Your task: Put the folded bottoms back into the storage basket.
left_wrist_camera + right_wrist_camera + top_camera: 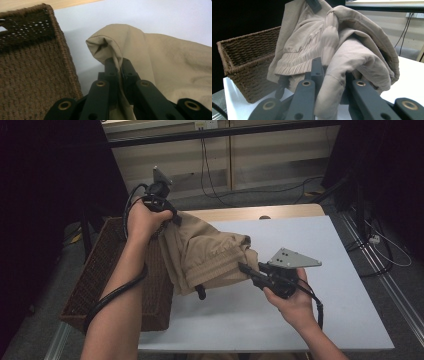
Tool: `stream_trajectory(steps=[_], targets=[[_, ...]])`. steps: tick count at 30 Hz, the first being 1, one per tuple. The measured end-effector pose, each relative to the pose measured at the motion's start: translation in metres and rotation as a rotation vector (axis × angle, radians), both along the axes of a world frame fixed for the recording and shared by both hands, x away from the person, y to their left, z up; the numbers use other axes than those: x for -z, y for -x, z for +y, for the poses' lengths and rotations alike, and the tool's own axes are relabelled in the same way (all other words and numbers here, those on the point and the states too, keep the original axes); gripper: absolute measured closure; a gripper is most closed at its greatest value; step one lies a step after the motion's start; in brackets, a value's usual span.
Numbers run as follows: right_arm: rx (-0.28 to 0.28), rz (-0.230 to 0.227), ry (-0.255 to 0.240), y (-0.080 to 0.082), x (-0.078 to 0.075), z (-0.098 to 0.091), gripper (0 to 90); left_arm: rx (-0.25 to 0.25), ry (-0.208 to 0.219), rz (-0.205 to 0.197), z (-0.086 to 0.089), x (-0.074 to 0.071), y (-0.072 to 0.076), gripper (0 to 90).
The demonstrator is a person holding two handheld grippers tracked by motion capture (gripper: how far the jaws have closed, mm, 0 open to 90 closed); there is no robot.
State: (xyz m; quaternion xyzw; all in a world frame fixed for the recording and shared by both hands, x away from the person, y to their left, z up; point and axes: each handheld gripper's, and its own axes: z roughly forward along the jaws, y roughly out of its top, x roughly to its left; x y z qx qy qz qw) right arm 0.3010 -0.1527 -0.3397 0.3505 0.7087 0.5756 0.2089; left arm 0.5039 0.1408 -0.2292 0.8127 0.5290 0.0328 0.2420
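A beige folded garment (205,252) with an elastic waistband hangs above the white table (310,245), held between both grippers. My left gripper (172,216), at the upper left over the basket's edge, is shut on a corner of the cloth (112,47). The right gripper (245,269), lower and to the right, is shut on a thick fold of the garment (342,62). In the right gripper view the cloth bulges out between the black jaws. A dark drawstring end (200,292) dangles below the garment.
A brown woven basket (107,270) stands on the table's left side, right beside the garment; its wall (32,72) fills the left of the left gripper view. Cables run across the floor beyond the table's far edge.
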Motion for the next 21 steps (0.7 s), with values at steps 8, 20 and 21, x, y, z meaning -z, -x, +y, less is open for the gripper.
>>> stream_trajectory(steps=[8, 20, 21], targets=[[-0.011, -0.008, -0.012, -0.001, -0.004, 0.007, 80.3, -0.010, -0.012, 0.000, 0.008, -0.010, 0.000, 86.1], [-0.027, -0.028, -0.020, -0.003, -0.017, 0.014, 80.3, -0.025, -0.020, 0.001, 0.020, -0.026, 0.001, 86.0], [-0.025, -0.032, -0.018, -0.003, -0.018, 0.015, 80.3, -0.027, -0.023, 0.001, 0.021, -0.027, 0.001, 86.1]])
